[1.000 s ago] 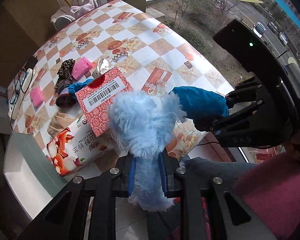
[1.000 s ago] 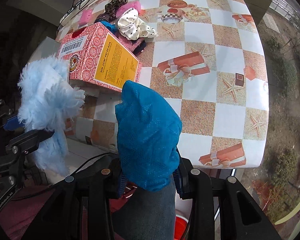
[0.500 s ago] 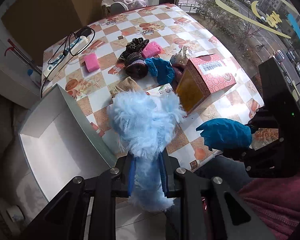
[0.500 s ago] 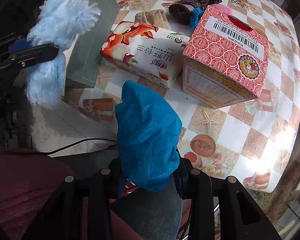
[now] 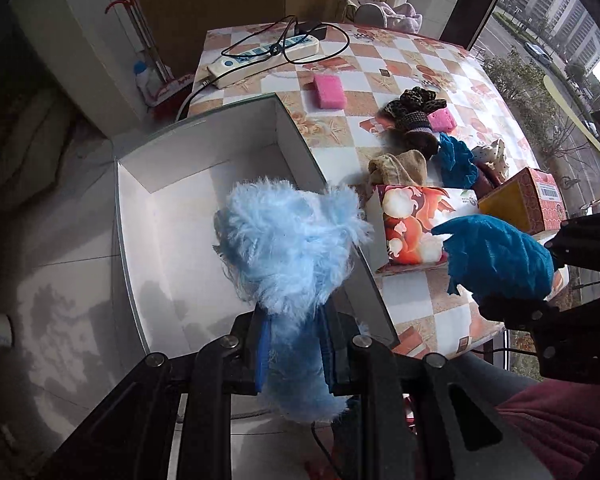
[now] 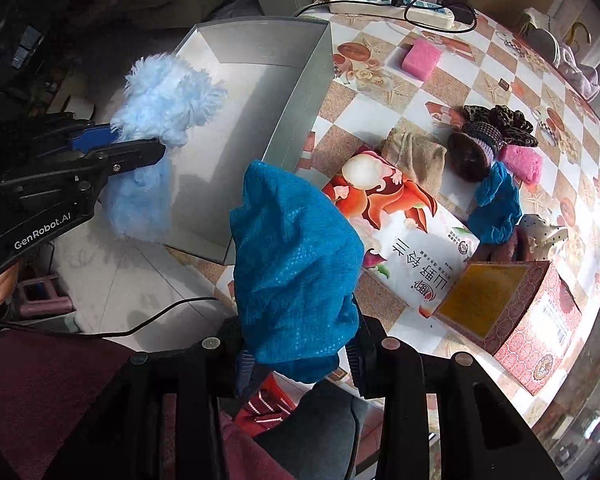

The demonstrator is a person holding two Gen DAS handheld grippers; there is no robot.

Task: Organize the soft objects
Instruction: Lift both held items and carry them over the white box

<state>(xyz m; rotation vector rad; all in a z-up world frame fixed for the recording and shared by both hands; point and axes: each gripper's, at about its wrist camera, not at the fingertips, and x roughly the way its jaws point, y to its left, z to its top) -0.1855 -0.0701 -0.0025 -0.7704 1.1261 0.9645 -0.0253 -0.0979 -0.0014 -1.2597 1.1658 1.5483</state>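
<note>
My left gripper (image 5: 294,344) is shut on a fluffy light-blue soft piece (image 5: 288,252) and holds it over the near part of the open grey box (image 5: 172,216). It also shows in the right wrist view (image 6: 168,96). My right gripper (image 6: 300,354) is shut on a teal blue cloth (image 6: 296,280), off the table's near edge to the right of the box; the cloth also shows in the left wrist view (image 5: 496,256). More soft things lie on the table: a beige cloth (image 5: 398,166), a teal scrunchie (image 5: 458,160), a leopard scrunchie (image 5: 414,98), pink sponges (image 5: 330,90).
A tissue pack (image 6: 404,232) and a red carton (image 6: 520,312) lie right of the box (image 6: 300,92). A power strip with cables (image 5: 264,56) lies at the table's far end. The checked tablecloth (image 5: 400,56) covers the table. The floor (image 5: 52,280) lies left of the box.
Both grippers have swung left with their loads. The light-blue piece now hangs over the grey box, and the teal cloth has come nearer the box's corner.
</note>
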